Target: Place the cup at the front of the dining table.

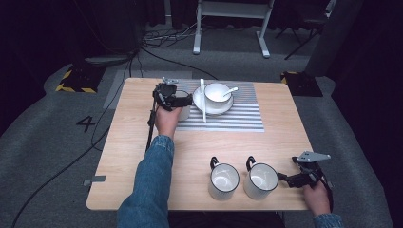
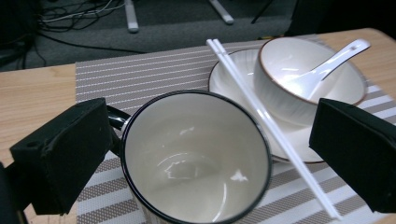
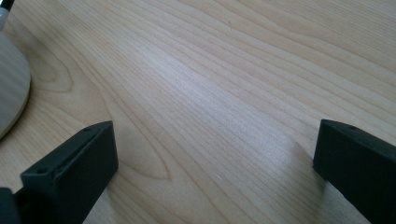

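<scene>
A white mug with a dark rim (image 2: pixel 196 158) stands on the left part of a striped placemat (image 2: pixel 140 74). My left gripper (image 2: pixel 210 135) is open, with one jaw on each side of this mug and the left jaw by its handle. From above, the left gripper (image 1: pixel 180 101) hangs over that mug (image 1: pixel 184 114). To its right, a white bowl (image 2: pixel 308 79) with a spoon (image 2: pixel 327 65) sits on a plate (image 2: pixel 233 70), and white chopsticks (image 2: pixel 261 116) lie across the plate's edge. My right gripper (image 1: pixel 284 179) is open over bare wood beside the right front mug (image 1: pixel 260 180).
A second front mug (image 1: pixel 223 180) stands left of the right one, both near the table's front edge (image 1: pixel 190 208). In the right gripper view, my gripper (image 3: pixel 215 140) has wood between its jaws and a mug's side (image 3: pixel 11 88) at the left. Cables lie on the floor behind.
</scene>
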`<move>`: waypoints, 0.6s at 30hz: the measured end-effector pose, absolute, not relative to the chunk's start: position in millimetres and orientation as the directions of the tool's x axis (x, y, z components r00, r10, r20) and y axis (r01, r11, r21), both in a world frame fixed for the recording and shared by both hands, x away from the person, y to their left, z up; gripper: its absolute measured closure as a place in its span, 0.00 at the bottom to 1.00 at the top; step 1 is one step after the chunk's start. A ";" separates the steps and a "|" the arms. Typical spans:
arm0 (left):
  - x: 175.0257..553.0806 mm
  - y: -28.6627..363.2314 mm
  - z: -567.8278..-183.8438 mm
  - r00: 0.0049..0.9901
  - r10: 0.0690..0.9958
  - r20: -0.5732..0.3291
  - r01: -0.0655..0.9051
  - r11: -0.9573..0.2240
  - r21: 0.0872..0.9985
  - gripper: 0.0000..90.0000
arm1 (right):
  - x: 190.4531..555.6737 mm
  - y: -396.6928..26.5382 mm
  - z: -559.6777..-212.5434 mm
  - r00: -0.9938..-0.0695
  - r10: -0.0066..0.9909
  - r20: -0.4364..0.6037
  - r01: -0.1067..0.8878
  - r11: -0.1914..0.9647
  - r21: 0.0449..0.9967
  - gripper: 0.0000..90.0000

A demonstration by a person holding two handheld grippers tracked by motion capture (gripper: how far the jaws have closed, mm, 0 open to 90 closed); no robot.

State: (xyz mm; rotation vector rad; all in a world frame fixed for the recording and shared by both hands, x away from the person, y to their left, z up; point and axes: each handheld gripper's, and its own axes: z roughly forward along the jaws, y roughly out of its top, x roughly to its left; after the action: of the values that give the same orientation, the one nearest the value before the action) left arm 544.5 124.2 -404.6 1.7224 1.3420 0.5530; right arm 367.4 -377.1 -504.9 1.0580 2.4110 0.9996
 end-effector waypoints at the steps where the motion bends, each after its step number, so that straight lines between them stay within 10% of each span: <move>1: 542.7 125.2 -402.3 0.321 0.932 -0.170 0.557 -0.040 0.830 0.00 | 367.3 -377.1 -504.9 -0.672 0.740 -0.013 0.514 0.479 0.712 0.00; 18: 489.1 143.2 -365.6 0.393 0.889 -0.236 0.550 -0.021 0.835 0.01 | 367.6 -377.4 -504.9 -0.674 0.738 -0.018 0.511 0.484 0.711 0.00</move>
State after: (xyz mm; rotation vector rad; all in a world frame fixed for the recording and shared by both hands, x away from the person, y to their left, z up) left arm 489.1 143.2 -365.6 1.6954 1.2762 0.4445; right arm 367.6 -377.4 -504.9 1.0528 2.4124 0.9963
